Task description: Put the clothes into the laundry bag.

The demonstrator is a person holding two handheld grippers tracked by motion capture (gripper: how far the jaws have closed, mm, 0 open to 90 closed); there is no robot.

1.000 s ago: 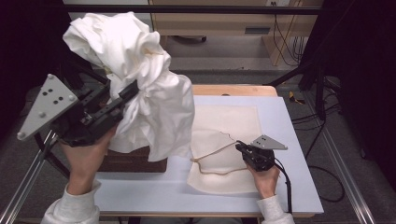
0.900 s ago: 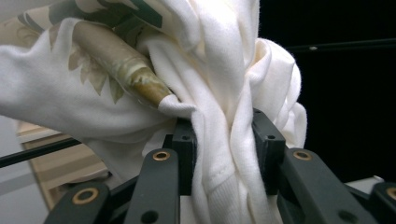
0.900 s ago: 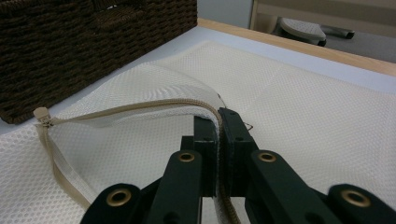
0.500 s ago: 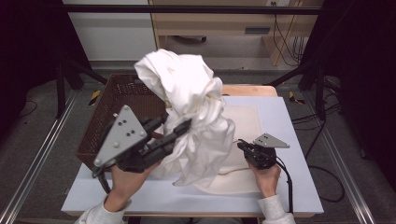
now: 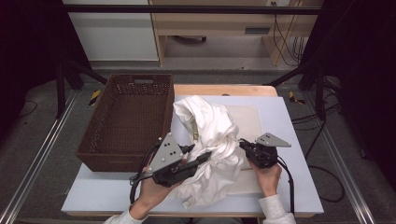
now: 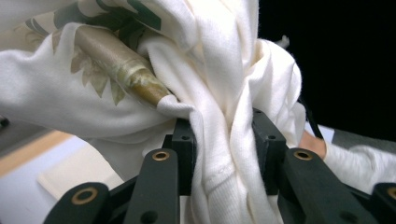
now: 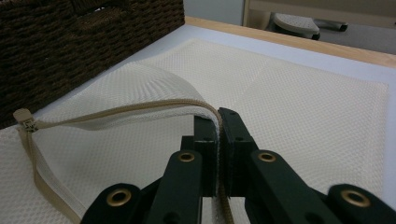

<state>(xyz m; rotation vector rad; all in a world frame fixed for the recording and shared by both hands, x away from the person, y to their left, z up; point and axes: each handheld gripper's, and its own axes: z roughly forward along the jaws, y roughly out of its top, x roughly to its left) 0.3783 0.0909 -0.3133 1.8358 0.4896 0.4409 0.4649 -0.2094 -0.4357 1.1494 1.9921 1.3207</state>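
**Soft garment over a held-open mesh bag**

Cloth bunches at centre frame in the high view: the white printed garment (image 5: 210,140) is light, limp and sagging; the left gripper (image 6: 224,140) has its fingers pinching a twisted fold, best gripped at such a thick gather; the right gripper (image 7: 218,135) presses its fingers together on the zipper edge of the cream mesh laundry bag (image 7: 299,102), thin and floppy, beside the wicker basket (image 5: 128,116) on the table (image 5: 285,186).
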